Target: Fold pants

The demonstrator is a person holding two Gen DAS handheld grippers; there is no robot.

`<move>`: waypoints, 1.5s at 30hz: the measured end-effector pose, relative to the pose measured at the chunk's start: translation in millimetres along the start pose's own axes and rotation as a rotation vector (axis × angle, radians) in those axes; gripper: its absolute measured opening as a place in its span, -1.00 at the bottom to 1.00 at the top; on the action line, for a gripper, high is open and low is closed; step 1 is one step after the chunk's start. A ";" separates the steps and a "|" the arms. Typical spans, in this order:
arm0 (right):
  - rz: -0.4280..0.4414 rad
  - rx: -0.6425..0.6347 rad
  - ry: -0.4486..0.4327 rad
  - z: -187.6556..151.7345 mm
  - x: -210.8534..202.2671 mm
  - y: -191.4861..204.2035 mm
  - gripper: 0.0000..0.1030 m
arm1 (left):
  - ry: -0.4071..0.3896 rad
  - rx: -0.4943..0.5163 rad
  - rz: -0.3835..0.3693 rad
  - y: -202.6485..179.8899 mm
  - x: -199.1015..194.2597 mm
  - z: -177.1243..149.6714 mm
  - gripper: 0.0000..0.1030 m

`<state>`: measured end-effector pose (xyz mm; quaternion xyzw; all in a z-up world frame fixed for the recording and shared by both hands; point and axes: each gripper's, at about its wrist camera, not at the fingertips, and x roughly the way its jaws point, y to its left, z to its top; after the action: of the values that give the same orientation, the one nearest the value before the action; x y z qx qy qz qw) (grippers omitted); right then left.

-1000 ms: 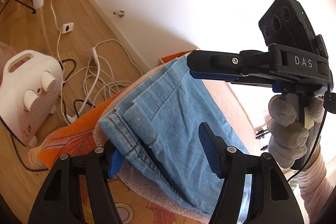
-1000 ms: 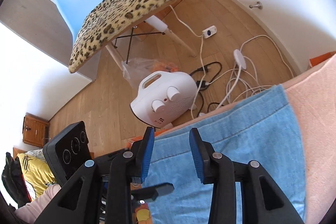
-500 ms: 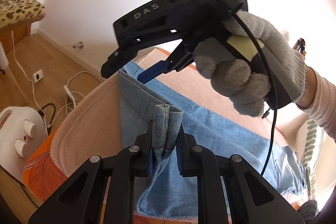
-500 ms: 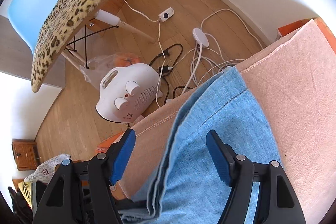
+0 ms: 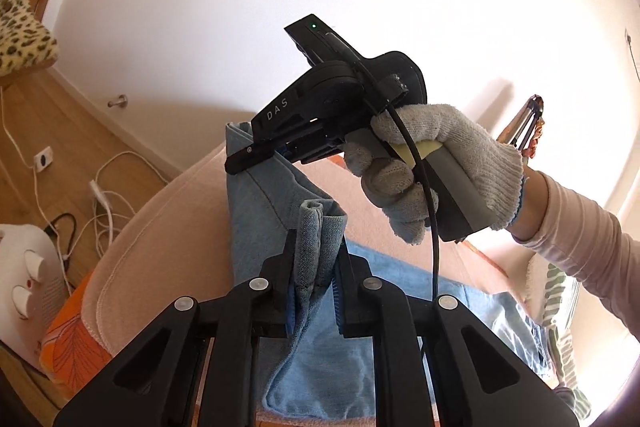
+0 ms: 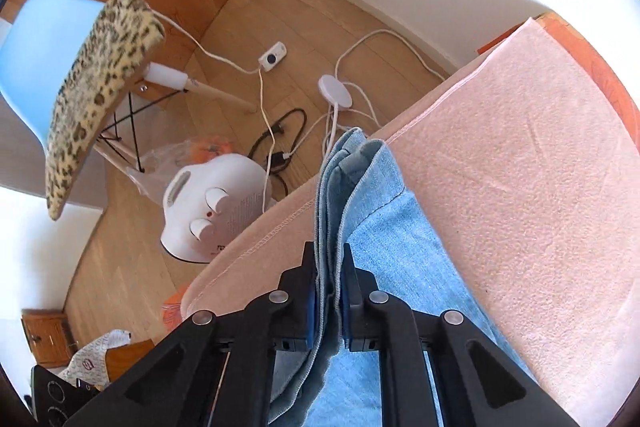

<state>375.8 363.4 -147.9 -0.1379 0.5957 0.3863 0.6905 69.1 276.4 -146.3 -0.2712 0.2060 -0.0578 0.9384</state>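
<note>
Denim, light blue: the pants [image 5: 256, 211] lie along a peach towel [image 5: 160, 247] spread over an orange patterned cover [image 5: 68, 347], one end lifted off it. Far left on the wood floor sit a white fan heater [image 5: 20, 279] and loose white cables [image 5: 104, 195], well apart from the work. Left gripper [image 5: 316, 267] pinches a bunched, doubled hem between its blue pads; its jaws have just been closing, cloth gathered upright between them. Further right, the right gripper [image 5: 240, 163], held in a gloved hand [image 5: 440, 163], bites the far corner of the same raised end. Its own view confirms it: right gripper [image 6: 330, 295] clamped on stacked denim edges, jaws just closed, pads pressing the pants [image 6: 384, 247] flat. Rest of the garment trails down onto the towel [image 6: 520, 167]. Judgement: soft, limp, medium weight; sags between the two holds, not slippery, not fragile. Seams and hem are thicker, best places to grip. Both corners look secured, so carrying the end over for a fold seems feasible.
</note>
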 end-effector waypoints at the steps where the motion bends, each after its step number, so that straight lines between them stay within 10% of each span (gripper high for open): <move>1: 0.003 0.003 -0.026 -1.1 -13.7 0.6 -0.87 | -0.011 0.012 -0.008 -5.2 -1.8 5.0 -0.76; 22: 0.026 0.146 -0.500 -123.7 -317.9 -52.2 -0.89 | -0.083 0.240 -0.253 -211.3 -34.4 67.1 -0.77; 33: 0.007 0.316 -0.630 -270.4 -397.0 -155.0 -0.89 | 0.051 0.336 -0.435 -334.1 -7.3 24.7 -0.77; 45: -0.033 0.558 -0.670 -464.8 -403.7 -299.5 -0.89 | 0.296 0.401 -0.616 -445.4 68.8 -101.2 -0.77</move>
<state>255.3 -286.9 29.2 0.1775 0.4180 0.2226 0.8627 90.8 -164.8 -11.2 -0.1205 0.2327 -0.4144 0.8715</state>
